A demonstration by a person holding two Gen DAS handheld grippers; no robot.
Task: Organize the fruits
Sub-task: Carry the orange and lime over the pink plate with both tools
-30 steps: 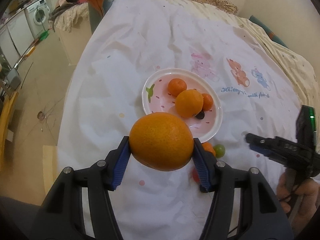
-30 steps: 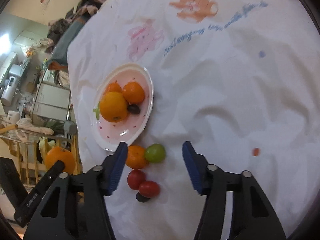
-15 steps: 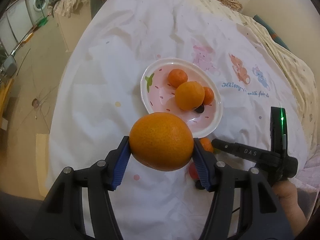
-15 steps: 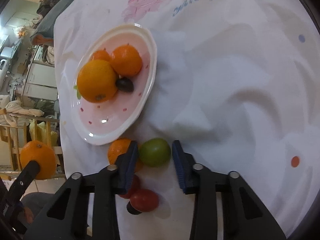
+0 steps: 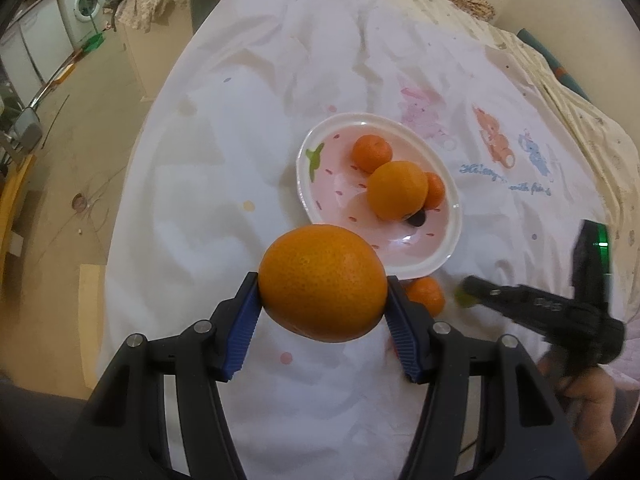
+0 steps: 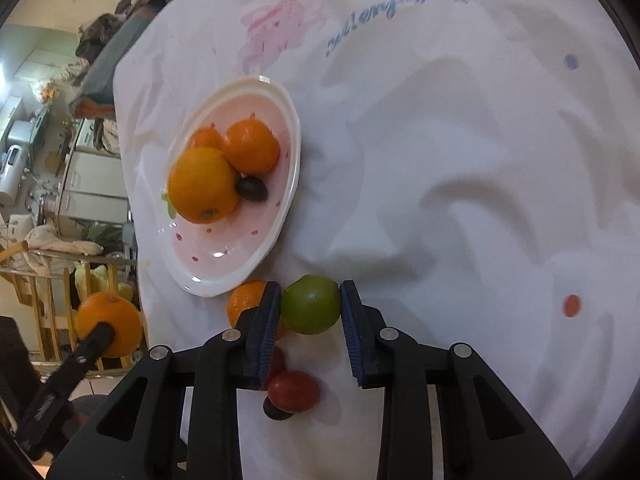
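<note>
Meanwhile the right gripper (image 6: 310, 309) jaws are closing on a green fruit (image 6: 311, 309) by the plate (image 6: 240, 268) on the bed; it may squirt sideways. Left gripper (image 5: 322, 312) clamps an orange (image 5: 322, 282)

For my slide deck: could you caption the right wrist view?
Right gripper fingers closing on a green fruit beside the pink plate of oranges on a white cloth.

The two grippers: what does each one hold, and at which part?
Left gripper clamps a large orange by its opposite sides. Right gripper is closing on a green fruit, pads at its sides.
</note>
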